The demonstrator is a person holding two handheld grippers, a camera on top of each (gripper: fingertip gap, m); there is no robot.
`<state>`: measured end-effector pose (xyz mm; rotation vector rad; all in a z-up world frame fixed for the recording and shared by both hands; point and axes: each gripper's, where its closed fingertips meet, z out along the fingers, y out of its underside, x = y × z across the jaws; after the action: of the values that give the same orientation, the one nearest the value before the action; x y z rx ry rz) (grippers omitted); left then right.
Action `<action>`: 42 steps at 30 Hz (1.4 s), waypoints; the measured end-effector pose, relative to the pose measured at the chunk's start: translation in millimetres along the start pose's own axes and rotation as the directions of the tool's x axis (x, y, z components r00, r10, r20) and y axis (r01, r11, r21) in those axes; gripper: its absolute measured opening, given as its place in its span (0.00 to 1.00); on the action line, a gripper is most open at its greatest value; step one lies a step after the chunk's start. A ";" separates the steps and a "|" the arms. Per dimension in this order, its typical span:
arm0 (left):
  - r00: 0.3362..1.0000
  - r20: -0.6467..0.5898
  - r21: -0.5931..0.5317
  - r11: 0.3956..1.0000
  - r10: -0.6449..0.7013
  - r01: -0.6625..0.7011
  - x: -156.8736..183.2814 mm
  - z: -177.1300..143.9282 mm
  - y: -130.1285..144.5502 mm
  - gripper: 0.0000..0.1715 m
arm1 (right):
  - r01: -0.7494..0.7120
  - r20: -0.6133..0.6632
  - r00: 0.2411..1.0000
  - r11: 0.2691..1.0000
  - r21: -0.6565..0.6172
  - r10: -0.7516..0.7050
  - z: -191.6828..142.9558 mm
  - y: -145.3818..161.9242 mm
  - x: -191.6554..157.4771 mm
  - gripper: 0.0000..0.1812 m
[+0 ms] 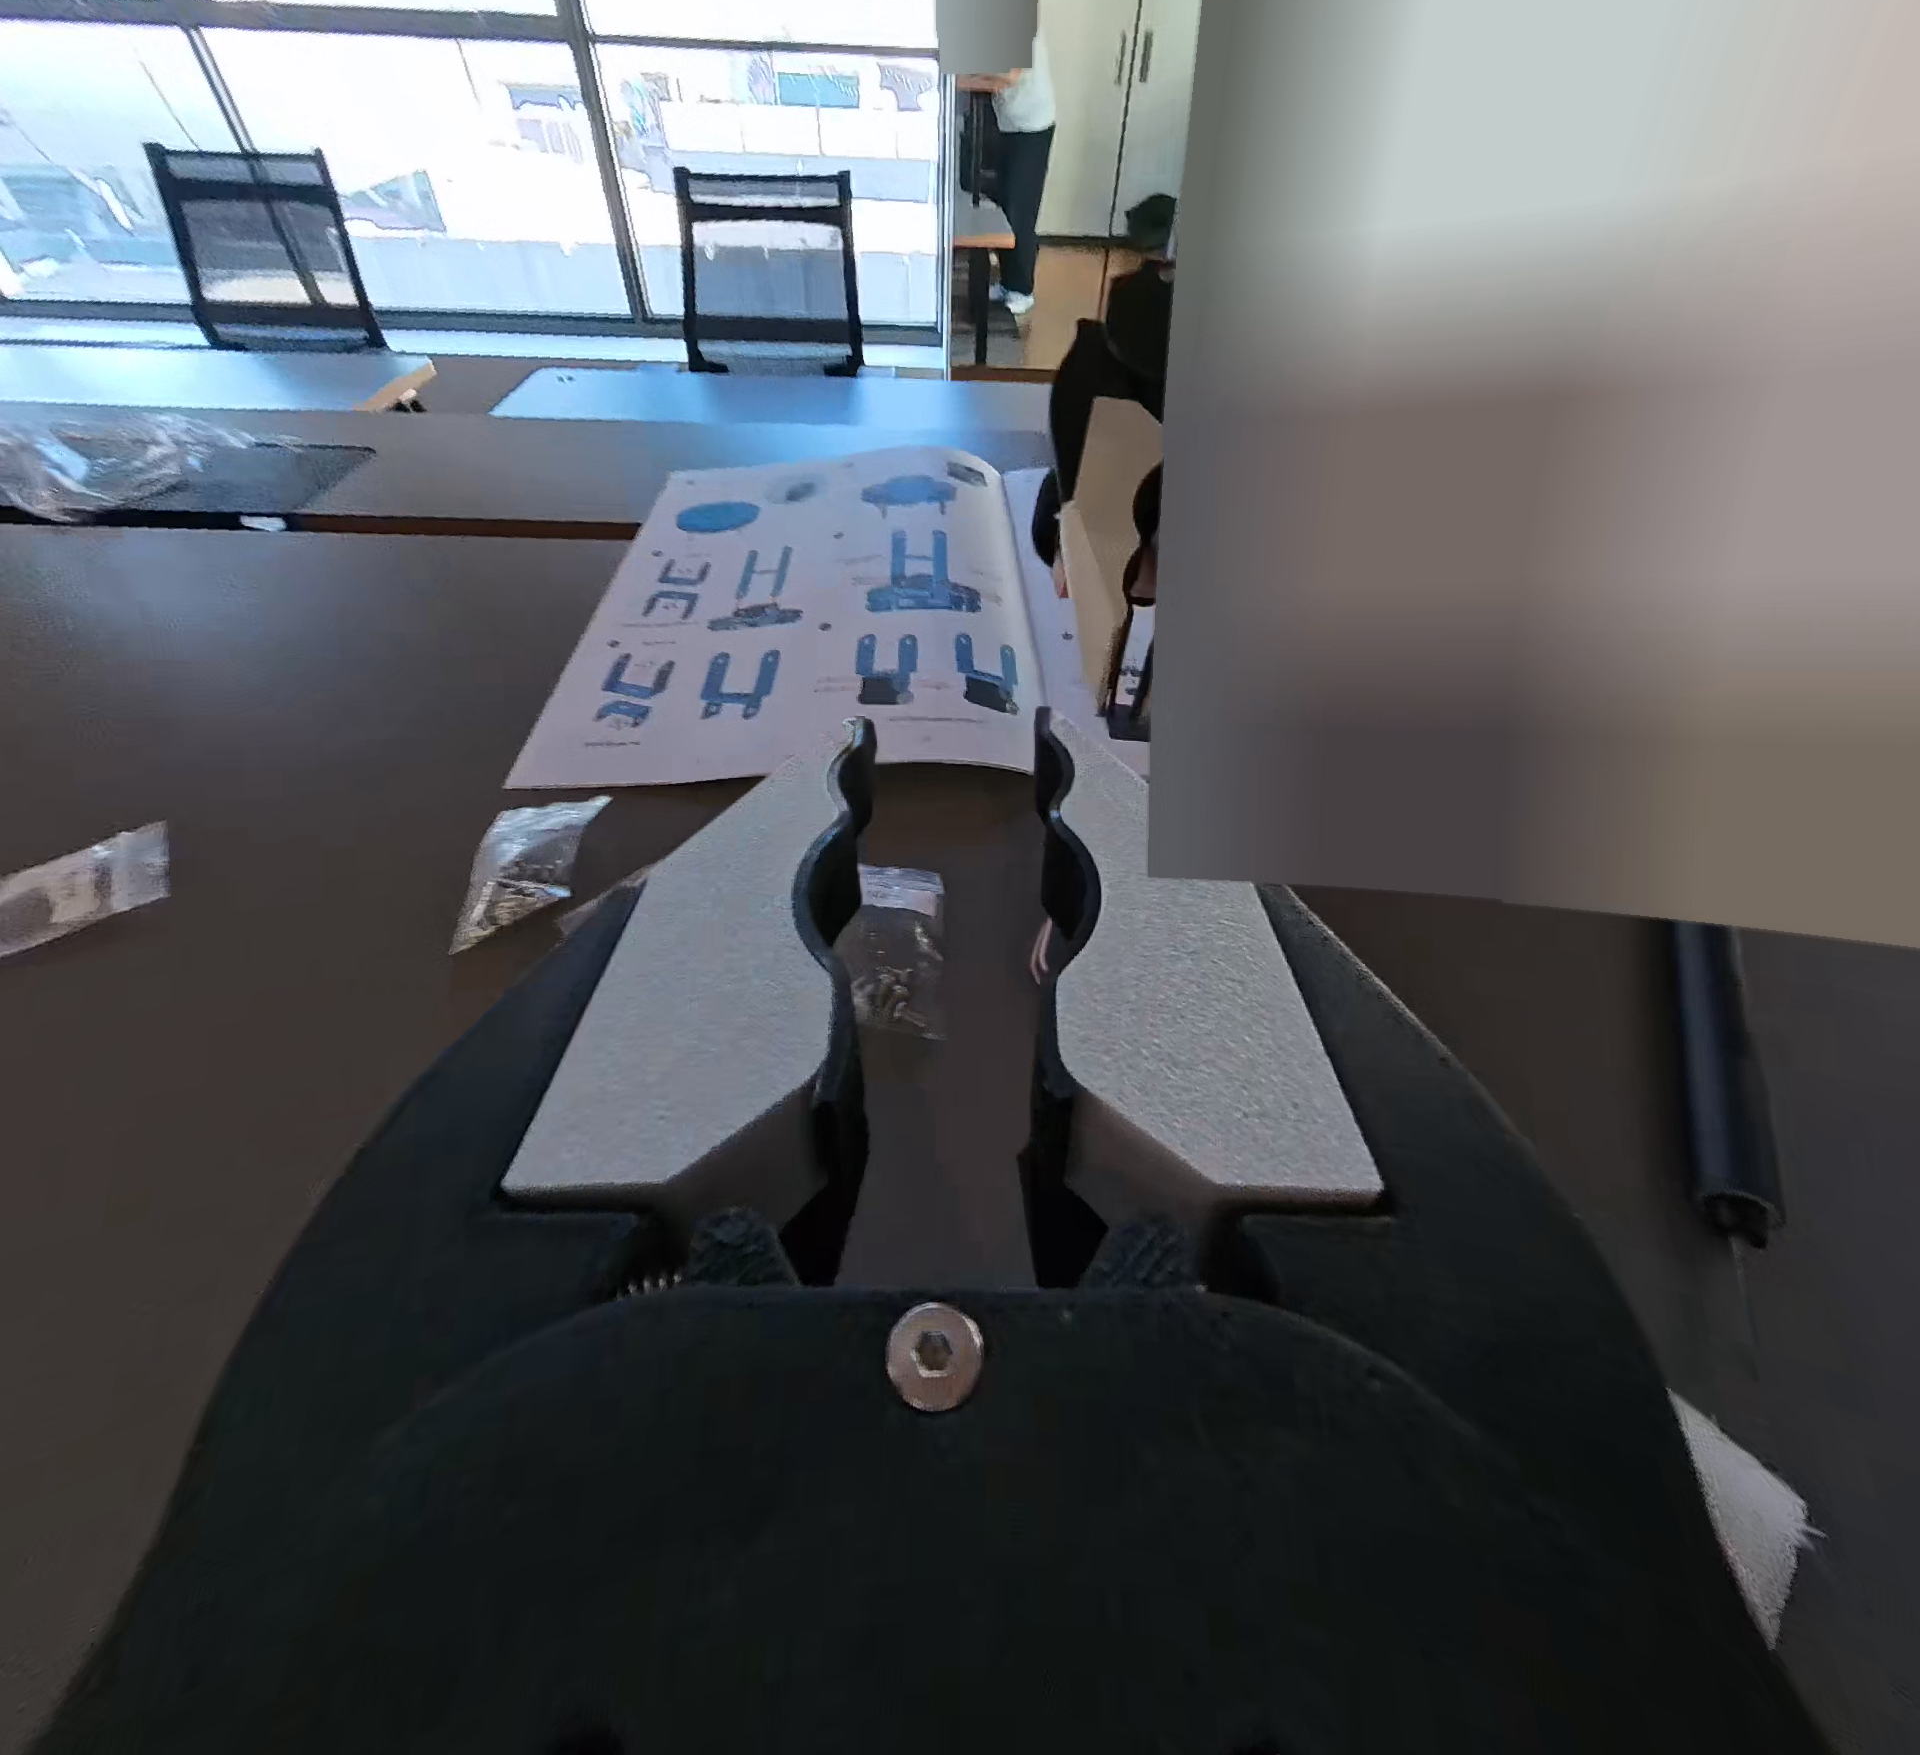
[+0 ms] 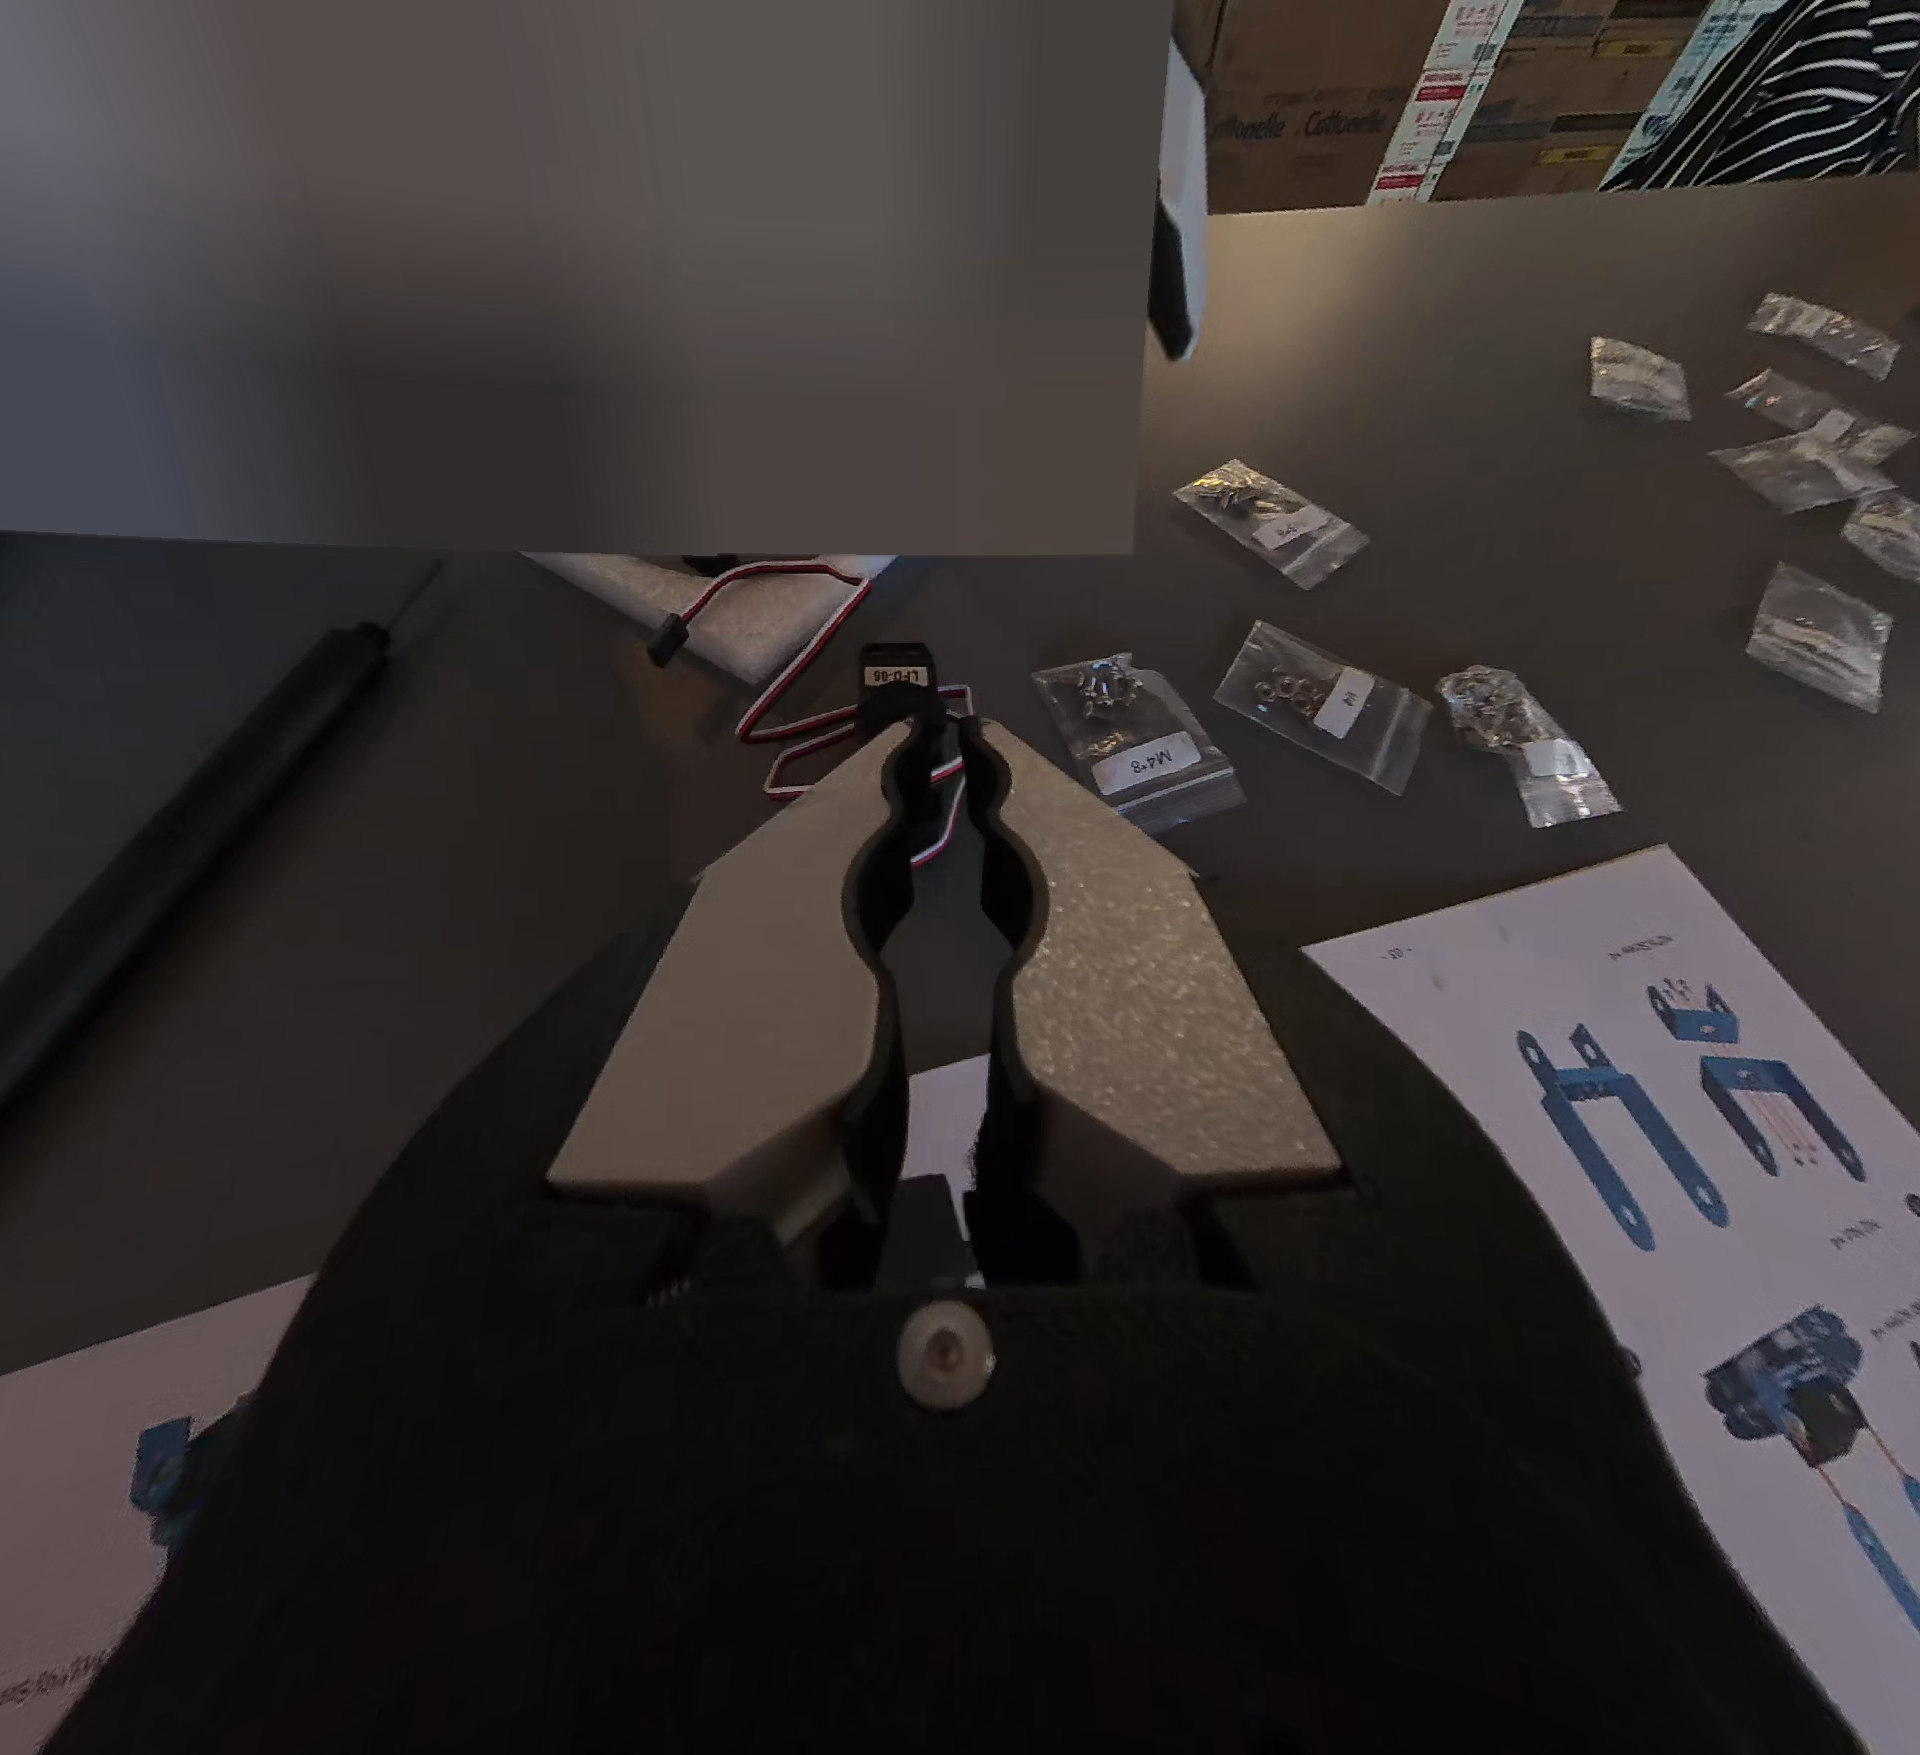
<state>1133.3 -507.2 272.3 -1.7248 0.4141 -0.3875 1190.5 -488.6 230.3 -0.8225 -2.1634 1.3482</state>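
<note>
The dark worktop carries an open booklet at 12 o'clock. The left gripper has its jaws parted and empty above a screw bag. The right gripper has its jaws nearly closed on a servo wire, with the servo beyond.

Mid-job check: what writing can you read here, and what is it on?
I will not quote writing; these bear it:
White stickers on clear hardware bags.
Label on the black servo, whose cable the right tool pinches.
Print on cardboard boxes.
Captions in the open manual: too small.
</note>
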 end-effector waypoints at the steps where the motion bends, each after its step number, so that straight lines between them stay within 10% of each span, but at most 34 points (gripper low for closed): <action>1: 1.000 0.012 0.013 1.000 0.007 -0.007 -3.6 -4.6 -3.1 0.17 | 0.006 -0.009 1.000 1.000 0.001 -0.006 -0.9 -0.1 1.3 0.02; 6: 0.998 -0.057 -0.087 0.996 -0.030 0.025 22.3 -28.0 -14.7 0.15 | 0.003 -0.048 0.999 1.000 0.014 -0.003 -6.3 2.1 10.7 0.02; 14: 0.966 -0.237 -0.560 0.798 0.102 -0.221 191.7 -16.7 59.1 0.23 | -0.006 -0.056 0.998 0.994 0.109 0.012 -15.3 -15.5 11.8 0.02; 22: 0.945 -0.299 -0.773 0.546 0.134 -0.322 195.9 -4.4 118.0 0.19 | 0.028 -0.106 0.994 0.980 0.196 -0.007 -40.3 -42.3 -3.2 0.04; 27: 0.954 -0.280 -0.774 0.562 0.109 -0.292 197.0 -0.2 117.8 0.09 | -0.123 -0.148 0.974 0.952 0.281 0.170 -84.6 -50.1 -53.0 0.10; 31: 0.977 -0.194 -0.767 0.635 -0.086 -0.096 199.8 1.9 114.9 0.09 | -0.434 0.213 0.901 0.799 0.416 0.378 -106.8 -48.5 -164.5 0.10; 36: 0.882 -0.224 -0.660 0.730 -0.414 0.175 211.4 -1.9 94.1 0.08 | -0.763 0.280 0.646 0.585 0.275 0.710 -61.4 -8.2 -217.1 0.08; 42: 0.806 -0.322 -0.520 0.804 -0.497 0.287 210.4 -16.7 65.9 0.08 | -0.883 0.184 0.451 0.407 0.233 0.873 -13.0 9.8 -214.3 0.13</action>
<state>1306.2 -633.5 217.1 -2.1873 0.4875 -1.0915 1354.9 -625.9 212.3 -1.9888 -1.3902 2.0965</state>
